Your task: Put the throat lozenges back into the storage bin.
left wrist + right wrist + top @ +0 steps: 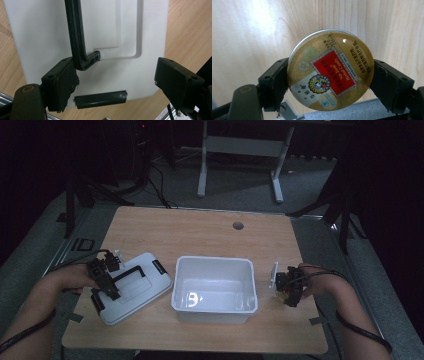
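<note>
A white lid [147, 287] with a black handle [76, 37] and black latches [100, 99] lies flat on the wooden table, left of an empty white bin [215, 261]. My left gripper [109, 287] hovers over the lid's near end. In the left gripper view this gripper [115, 82] stands open, the handle's corner just beside one jaw and nothing pressed between them. Right of the bin, my right gripper [290, 289] is lifted off the table. It is shut on a round gold candy tin [330, 71] with a red label, held by its rim.
The wooden table [200, 232] has a grey cable hole [238, 225] at the back. Bare wood runs behind the bin and along the front edge. Strips of dark tape [75, 316] mark the near corners. Beyond the table stands a white desk frame [202, 165] on a dark floor.
</note>
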Demonstrator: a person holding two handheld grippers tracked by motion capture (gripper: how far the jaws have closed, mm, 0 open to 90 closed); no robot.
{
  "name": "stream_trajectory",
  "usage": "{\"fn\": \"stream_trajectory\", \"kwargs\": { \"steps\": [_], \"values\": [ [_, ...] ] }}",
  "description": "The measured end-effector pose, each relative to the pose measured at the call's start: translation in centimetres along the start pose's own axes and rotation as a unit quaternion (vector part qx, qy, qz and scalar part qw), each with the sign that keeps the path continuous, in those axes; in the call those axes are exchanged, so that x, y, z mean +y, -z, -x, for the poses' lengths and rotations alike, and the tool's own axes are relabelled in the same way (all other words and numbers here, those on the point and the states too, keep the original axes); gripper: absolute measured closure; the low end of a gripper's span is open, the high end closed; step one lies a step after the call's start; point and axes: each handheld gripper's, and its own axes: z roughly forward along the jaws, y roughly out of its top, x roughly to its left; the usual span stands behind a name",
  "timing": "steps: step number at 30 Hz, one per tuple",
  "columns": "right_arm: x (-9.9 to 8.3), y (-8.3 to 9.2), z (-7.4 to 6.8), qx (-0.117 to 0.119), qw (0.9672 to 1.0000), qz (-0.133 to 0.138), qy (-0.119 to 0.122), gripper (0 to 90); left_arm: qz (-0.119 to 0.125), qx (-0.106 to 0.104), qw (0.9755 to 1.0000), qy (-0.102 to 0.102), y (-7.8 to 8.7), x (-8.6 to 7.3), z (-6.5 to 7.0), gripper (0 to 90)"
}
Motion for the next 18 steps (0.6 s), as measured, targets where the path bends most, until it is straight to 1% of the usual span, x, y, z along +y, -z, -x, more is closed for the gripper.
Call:
{"fn": "stream_trajectory", "kwargs": {
  "steps": [2,5,11,18],
  "values": [
    [0.1,0.9,-0.3,-0.008,1.0,0.0,-0.002,20.2,-0.002,0.0,1.0,-0.002,0.1,0.0,0.1,17.6],
    [0.4,2.3,-0.6,-0.016,0.9998,0.011,-0.001,20.2,-0.001,0.001,1.0,-0.002,0.2,0.0,0.2,17.6],
    [1.2,4.8,-1.3,-0.021,0.9996,0.017,0.004,20.2,-0.001,0.001,1.0,-0.004,0.3,0.1,0.3,17.6],
    [2.2,7.3,-1.6,-0.029,0.9995,0.011,-0.002,20.3,-0.001,0.001,1.0,-0.005,0.4,0.0,0.4,17.6]
  ]
}}
